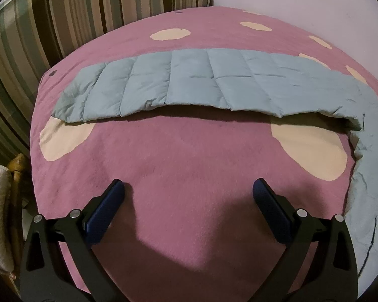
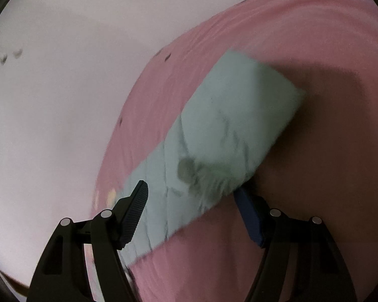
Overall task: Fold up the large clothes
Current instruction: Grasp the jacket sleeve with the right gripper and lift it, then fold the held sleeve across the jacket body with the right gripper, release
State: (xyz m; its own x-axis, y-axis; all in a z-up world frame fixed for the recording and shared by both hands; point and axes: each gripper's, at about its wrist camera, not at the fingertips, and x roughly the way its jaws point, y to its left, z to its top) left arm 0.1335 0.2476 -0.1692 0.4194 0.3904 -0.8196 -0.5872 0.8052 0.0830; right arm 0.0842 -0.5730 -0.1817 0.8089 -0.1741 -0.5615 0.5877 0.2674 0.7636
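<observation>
At the far left a striped curtain (image 1: 50, 25) hangs beside the bed (image 1: 189, 166), whose pink cover carries pale ovals. Across the far half of the bed lies the quilt (image 1: 194, 83), a blue-grey padded piece stretched left to right as a long flat band, its near edge slightly lifted and casting a shadow on the cover. The band looks like one lengthwise fold already made, though how many layers it holds cannot be told. Nearer, the left tongs (image 1: 189, 191) hover over bare pink cover with the jaws wide and nothing between them, well apart from the quilt's near edge. At the right the quilt bends and runs down the bed's right side in a crumpled strip towards the near edge; this end is not yet laid flat. The right-wrist view is blurred: there the quilt (image 2: 229, 130) lies slantwise over the pink cover, with the pale wall (image 2: 63, 75) to the left. The right tongs (image 2: 191, 196) stand open around the quilt's near part; the pads do not appear to press on it, so it seems ungripped. By my reading the task is partway: straightening the right end and folding the long band crosswise remain.
</observation>
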